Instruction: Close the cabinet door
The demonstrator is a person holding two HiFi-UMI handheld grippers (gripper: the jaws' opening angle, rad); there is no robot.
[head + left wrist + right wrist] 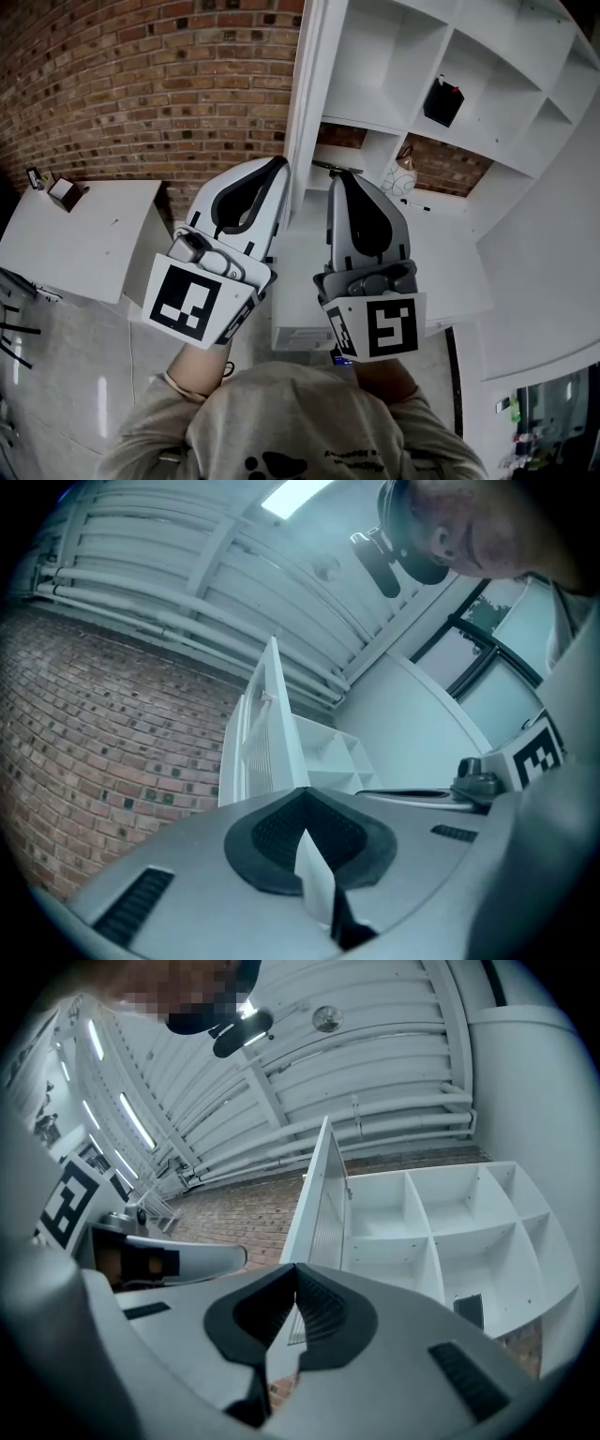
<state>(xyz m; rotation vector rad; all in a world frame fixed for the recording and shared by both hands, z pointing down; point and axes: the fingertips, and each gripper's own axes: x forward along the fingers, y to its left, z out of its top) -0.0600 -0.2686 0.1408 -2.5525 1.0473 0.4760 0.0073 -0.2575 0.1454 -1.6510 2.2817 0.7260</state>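
Risk of a pinch: right tool [339, 180] sits on the shelf side of the open cabinet door [305, 103], so a push from left tool [275, 171] on the outer face could, I judge, swing the door onto it, or slam it shut.
Both tools have their jaws closed together with nothing gripped. The door stands edge-on just ahead, between their tips, and I cannot tell whether either tip touches it. Beyond the right tool lie the white compartments of the cabinet [375, 66].
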